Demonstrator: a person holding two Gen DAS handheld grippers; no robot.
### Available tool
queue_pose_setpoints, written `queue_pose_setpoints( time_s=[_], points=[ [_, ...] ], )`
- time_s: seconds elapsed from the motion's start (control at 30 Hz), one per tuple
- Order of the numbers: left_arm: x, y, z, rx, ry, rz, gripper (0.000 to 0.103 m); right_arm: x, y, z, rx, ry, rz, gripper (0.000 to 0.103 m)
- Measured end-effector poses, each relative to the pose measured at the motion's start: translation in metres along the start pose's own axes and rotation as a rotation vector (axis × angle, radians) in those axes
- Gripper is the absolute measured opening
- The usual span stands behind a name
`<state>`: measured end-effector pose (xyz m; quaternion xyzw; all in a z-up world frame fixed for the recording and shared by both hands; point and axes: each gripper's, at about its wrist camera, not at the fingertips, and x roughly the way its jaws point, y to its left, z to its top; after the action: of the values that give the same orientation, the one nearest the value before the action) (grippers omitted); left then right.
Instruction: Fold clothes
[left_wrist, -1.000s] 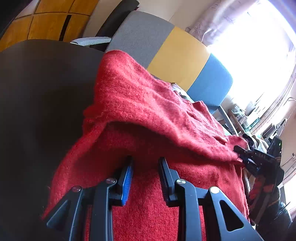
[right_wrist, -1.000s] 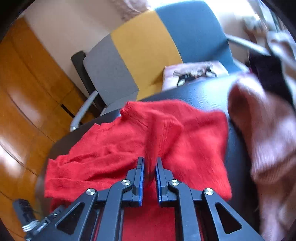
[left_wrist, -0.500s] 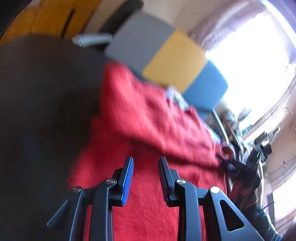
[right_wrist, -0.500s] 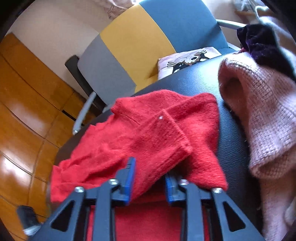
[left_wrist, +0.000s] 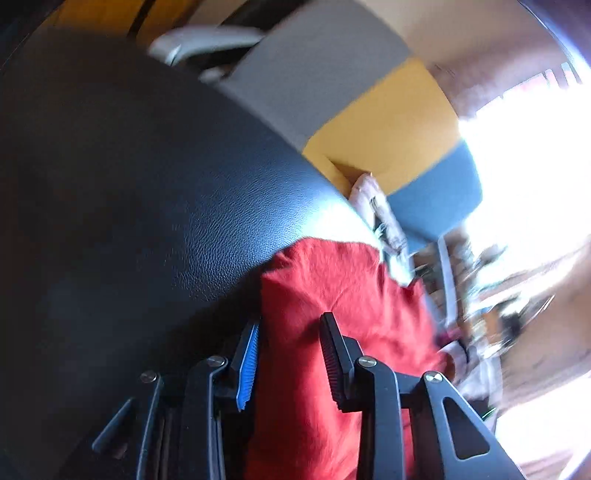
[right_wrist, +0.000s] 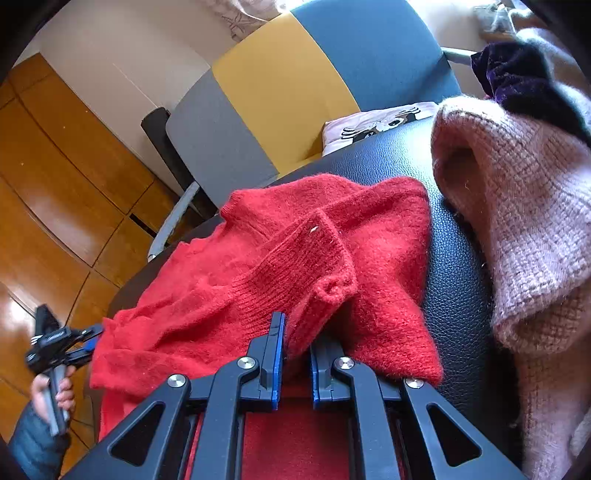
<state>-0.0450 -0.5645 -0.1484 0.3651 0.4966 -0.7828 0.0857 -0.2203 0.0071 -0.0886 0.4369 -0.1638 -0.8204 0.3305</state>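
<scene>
A black leather-grain table (right_wrist: 454, 280) fills the space in front of you, with a chair (right_wrist: 295, 81) banded grey, yellow and blue pushed up behind it and orange wood panels (right_wrist: 55, 177) lining the wall to the left. The red sweater (right_wrist: 295, 258) lies crumpled across the near half of the table, one ribbed cuff (right_wrist: 325, 258) folded over on top of the body. Just beside it on the right sits a heap of pink knitwear (right_wrist: 524, 236) with a dark purple garment (right_wrist: 517, 81) on top, and a white printed cloth (right_wrist: 373, 125) lies on the chair seat.

Your right gripper (right_wrist: 293, 350) has its fingers pressed nearly together, pinching a fold of the red sweater just below the cuff. Your left gripper (left_wrist: 288, 354) is at the sweater's far-left edge; its jaws are opening, with red fabric running between the blue pad (left_wrist: 247, 365) and the black pad (left_wrist: 332, 358). That view is blurred, so you cannot tell whether the pads touch the cloth. In the right wrist view your hand (right_wrist: 55, 398), in a dark blue sleeve (right_wrist: 29, 446), holds the left gripper's handle.
</scene>
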Motion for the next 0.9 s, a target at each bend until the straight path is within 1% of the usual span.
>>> queue_pose_setpoints(
  time_s=[0.07,0.13,0.17,0.2,0.23,0.27,0.37,0.43,0.5,0.57,0.63,0.7,0.73,0.77,0.8,0.83,0.87,0.9],
  points=[
    [0.007,0.009,0.006,-0.053,0.016,-0.046,0.032,0.0,-0.001,0.0,0.005,0.001,0.007,0.01],
    [0.013,0.012,0.011,-0.084,0.032,-0.078,0.032,0.001,-0.001,0.001,0.008,0.002,0.012,0.01],
    [0.016,0.011,0.012,-0.088,0.04,-0.084,0.028,0.001,-0.001,0.001,0.01,0.003,0.013,0.01],
    [0.017,0.006,0.013,-0.069,0.037,-0.057,0.023,0.001,-0.002,0.002,0.012,0.004,0.015,0.01],
    [0.016,0.0,0.013,-0.04,0.026,-0.01,0.013,0.001,-0.001,0.002,0.009,0.007,0.008,0.01],
    [0.013,-0.009,0.011,0.008,-0.001,0.042,0.009,0.001,0.002,0.003,0.004,0.011,-0.003,0.01],
    [-0.003,-0.042,0.001,0.188,-0.087,0.181,0.008,0.0,0.021,0.005,-0.078,0.02,-0.073,0.01],
    [-0.008,-0.062,-0.005,0.294,-0.132,0.279,0.007,-0.008,0.04,0.008,-0.154,-0.004,-0.096,0.009],
    [-0.008,-0.077,-0.01,0.385,-0.162,0.396,0.007,-0.017,0.058,0.013,-0.223,-0.04,-0.108,0.008],
    [0.003,-0.083,-0.01,0.435,-0.174,0.511,0.009,-0.028,0.071,0.018,-0.273,-0.085,-0.121,0.008],
    [0.014,-0.084,-0.009,0.469,-0.184,0.624,0.011,-0.033,0.075,0.023,-0.303,-0.117,-0.161,0.008],
    [0.017,-0.077,-0.003,0.466,-0.19,0.715,0.011,-0.032,0.071,0.027,-0.31,-0.128,-0.209,0.008],
    [0.016,-0.073,0.0,0.446,-0.197,0.742,0.011,-0.028,0.065,0.028,-0.3,-0.119,-0.226,0.008],
    [0.014,-0.07,0.001,0.408,-0.209,0.749,0.011,-0.023,0.058,0.028,-0.286,-0.104,-0.239,0.008],
    [0.007,-0.067,0.0,0.378,-0.229,0.726,0.011,-0.018,0.051,0.028,-0.271,-0.088,-0.253,0.008],
    [-0.005,-0.066,-0.004,0.356,-0.257,0.674,0.011,-0.013,0.044,0.027,-0.252,-0.069,-0.258,0.008],
    [-0.014,-0.068,-0.012,0.355,-0.275,0.616,0.013,-0.007,0.037,0.025,-0.232,-0.048,-0.261,0.009],
    [-0.022,-0.073,-0.022,0.374,-0.283,0.55,0.014,-0.005,0.031,0.022,-0.216,-0.036,-0.255,0.009]
  ],
)
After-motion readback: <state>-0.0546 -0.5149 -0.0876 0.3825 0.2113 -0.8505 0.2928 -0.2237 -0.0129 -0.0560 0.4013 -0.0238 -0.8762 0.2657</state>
